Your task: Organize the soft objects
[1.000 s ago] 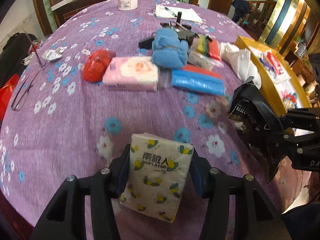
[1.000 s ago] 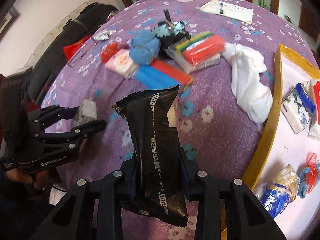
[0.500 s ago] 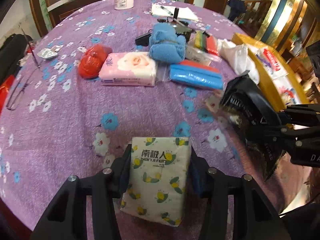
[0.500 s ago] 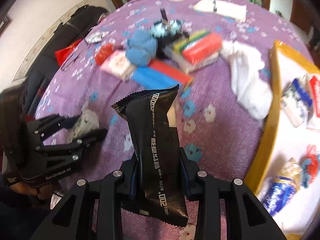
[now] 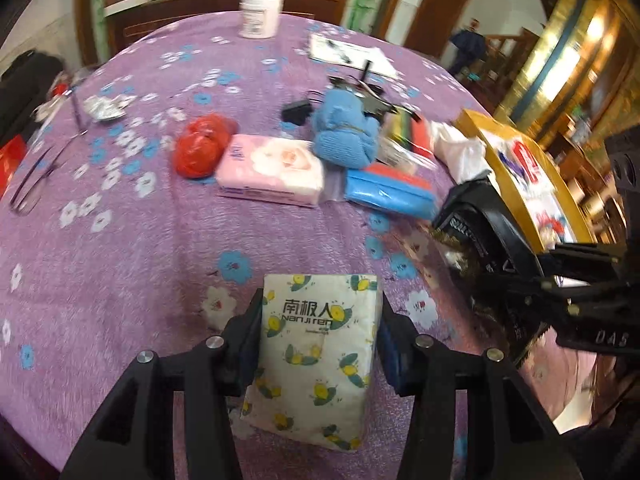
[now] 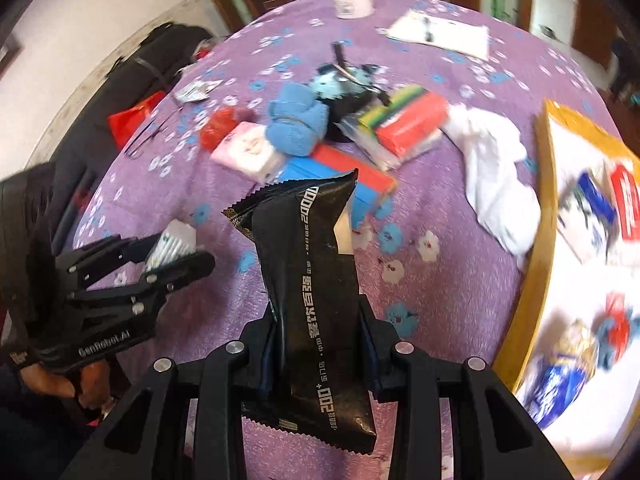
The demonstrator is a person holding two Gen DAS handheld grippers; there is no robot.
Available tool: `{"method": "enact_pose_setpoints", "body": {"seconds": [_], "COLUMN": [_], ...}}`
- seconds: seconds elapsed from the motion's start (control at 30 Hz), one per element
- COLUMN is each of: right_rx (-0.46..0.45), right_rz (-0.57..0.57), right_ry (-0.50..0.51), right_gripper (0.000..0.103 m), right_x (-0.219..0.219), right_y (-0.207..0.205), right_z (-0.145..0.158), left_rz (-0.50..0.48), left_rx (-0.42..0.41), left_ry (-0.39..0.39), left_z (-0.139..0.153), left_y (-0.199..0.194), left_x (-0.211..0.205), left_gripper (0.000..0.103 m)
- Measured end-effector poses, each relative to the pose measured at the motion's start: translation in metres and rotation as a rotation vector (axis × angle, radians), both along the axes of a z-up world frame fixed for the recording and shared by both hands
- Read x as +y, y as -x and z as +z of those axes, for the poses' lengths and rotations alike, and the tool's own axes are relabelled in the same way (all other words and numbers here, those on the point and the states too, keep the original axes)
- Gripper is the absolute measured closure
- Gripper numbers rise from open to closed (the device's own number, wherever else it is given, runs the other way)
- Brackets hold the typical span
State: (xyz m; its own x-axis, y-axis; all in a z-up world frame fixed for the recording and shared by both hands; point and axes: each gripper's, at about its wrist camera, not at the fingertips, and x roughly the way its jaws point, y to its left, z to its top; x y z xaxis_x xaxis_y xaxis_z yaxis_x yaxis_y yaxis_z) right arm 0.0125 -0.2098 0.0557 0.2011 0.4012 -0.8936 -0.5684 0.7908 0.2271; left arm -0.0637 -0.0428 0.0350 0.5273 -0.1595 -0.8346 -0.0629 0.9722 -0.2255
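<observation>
My left gripper is shut on a white tissue pack with yellow fruit print, held above the purple flowered tablecloth. In the right wrist view the left gripper shows at the left with the tissue pack between its fingers, a hand under it. My right gripper is shut on a long black snack packet that stands upright. From the left wrist view the right gripper and the black packet sit at the right, close to the yellow-rimmed tray.
On the table's middle lie a pink tissue pack, a blue towel roll, a red bag, a blue and red pack and a white cloth. The tray at the right holds several packets. A white jar stands at the back.
Both grippers have drifted a little over the table, each still holding its pack. The views have tilted slightly, so the far table items sit lower in the picture.
</observation>
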Motion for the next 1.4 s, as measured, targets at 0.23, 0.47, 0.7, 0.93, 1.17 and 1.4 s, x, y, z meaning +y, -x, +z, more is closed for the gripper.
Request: {"method": "enact_pose_setpoints", "body": {"seconds": [0.23, 0.47, 0.7, 0.93, 1.17, 1.4], "right_rx": [-0.018, -0.013, -0.019, -0.032, -0.053, -0.066], "right_rz": [0.071, 0.112, 0.159, 0.112, -0.011, -0.119], "right_ry": [-0.048, -0.094, -0.111, -0.129, -0.151, -0.159], "right_gripper": [0.066, 0.066, 0.066, 0.066, 0.066, 0.066], "right_x": [-0.013, -0.019, -0.013, -0.026, -0.065, -0.106], "right_y": [-0.005, -0.002, 0.005, -0.004, -0.024, -0.041], "right_z": [0.01, 0.014, 0.018, 0.025, 0.033, 0.04], "left_rz": [0.072, 0.118, 0.158, 0.121, 0.021, -0.075], "left_rx": [-0.009, -0.022, -0.022, -0.032, -0.064, -0.091], "left_ry": [-0.017, -0.048, -0.053, -0.065, -0.077, -0.08], "left_z": [0.011, 0.027, 0.031, 0.038, 0.055, 0.064], "left_y": [0.013, 0.028, 0.04, 0.029, 0.001, -0.025], "left_x": [-0.017, -0.031, -0.033, -0.043, -0.071, -0.108], "left_gripper": [0.054, 0.054, 0.054, 0.054, 0.054, 0.054]}}
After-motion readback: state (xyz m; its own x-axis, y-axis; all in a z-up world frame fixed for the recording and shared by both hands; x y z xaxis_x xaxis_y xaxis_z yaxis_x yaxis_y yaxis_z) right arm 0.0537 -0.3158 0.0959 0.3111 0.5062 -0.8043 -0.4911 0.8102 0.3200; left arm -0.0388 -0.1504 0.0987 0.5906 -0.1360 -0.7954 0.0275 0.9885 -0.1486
